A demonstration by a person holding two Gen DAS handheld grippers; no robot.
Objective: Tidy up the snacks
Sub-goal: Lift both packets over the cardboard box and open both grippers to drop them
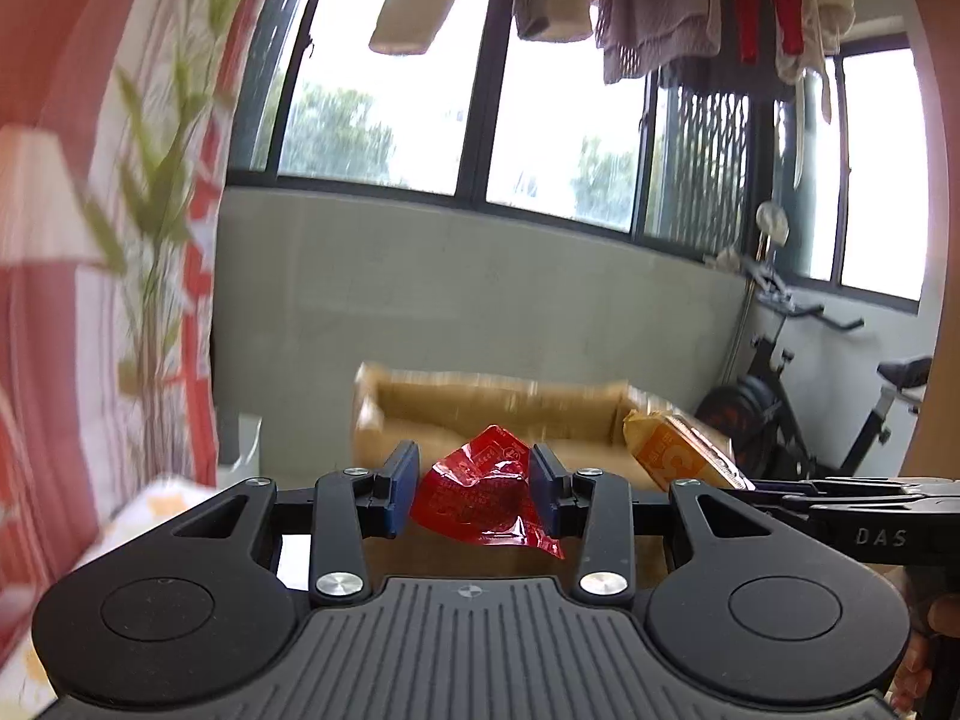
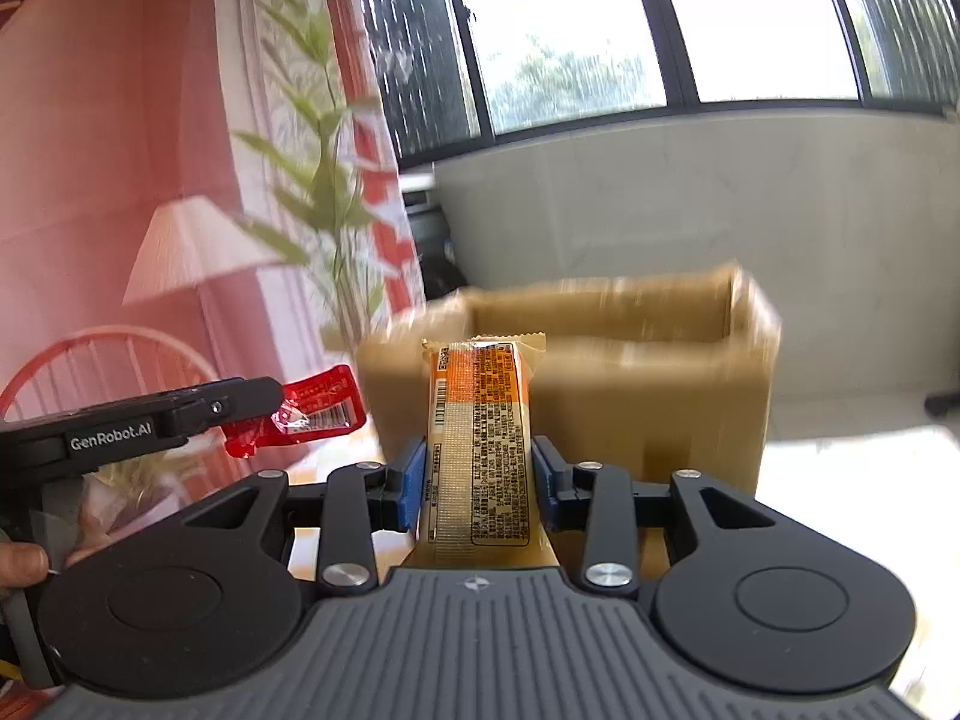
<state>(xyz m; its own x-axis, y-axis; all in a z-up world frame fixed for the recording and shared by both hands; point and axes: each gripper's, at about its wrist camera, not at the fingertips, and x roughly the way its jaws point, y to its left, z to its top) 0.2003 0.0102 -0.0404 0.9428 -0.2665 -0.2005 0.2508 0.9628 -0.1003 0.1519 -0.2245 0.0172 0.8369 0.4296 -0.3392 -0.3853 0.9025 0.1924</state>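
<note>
Both grippers carry a snack towards the open box.

The left gripper has its jaws pinching a crumpled red packet; the right gripper clamps an orange snack bar, its long axis running forward between the jaws. The cardboard box lies just ahead of both, beyond the bar's far end, the right seemingly nearer.

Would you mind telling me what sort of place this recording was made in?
Most likely a home, probably an enclosed balcony off a living room: laundry hangs above the windows, an exercise bike stands in the corner, and a table lamp sits nearby.
</note>
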